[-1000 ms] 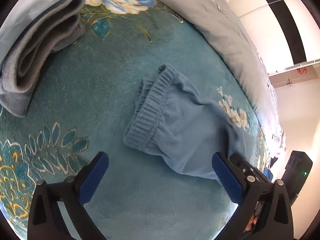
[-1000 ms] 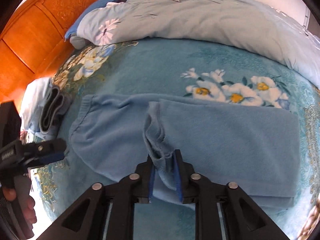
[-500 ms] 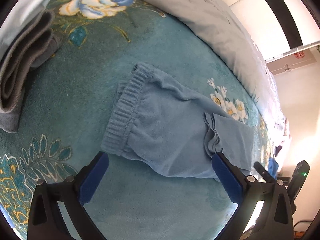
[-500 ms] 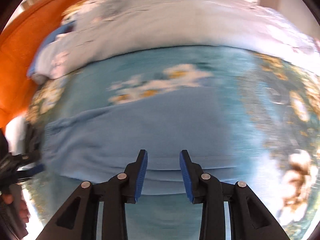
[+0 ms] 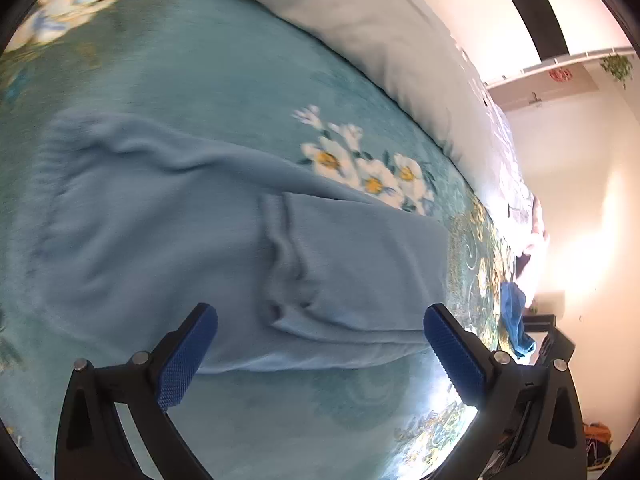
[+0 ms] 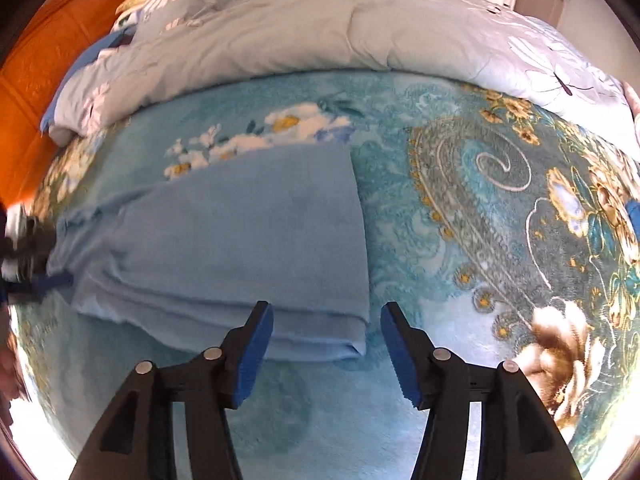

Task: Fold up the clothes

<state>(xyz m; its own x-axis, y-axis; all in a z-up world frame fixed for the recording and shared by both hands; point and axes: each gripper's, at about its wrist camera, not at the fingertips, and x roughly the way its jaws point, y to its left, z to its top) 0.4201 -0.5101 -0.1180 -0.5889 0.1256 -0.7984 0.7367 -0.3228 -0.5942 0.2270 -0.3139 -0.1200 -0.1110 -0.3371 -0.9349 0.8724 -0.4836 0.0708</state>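
A teal floral blanket covered the bed, a pale quilt bunched along its far edge. Light blue trousers lay folded on the blanket, legs doubled over. The left gripper hovered at their near edge, jaws spread wide and empty; the right gripper stood parted over the folded corner.
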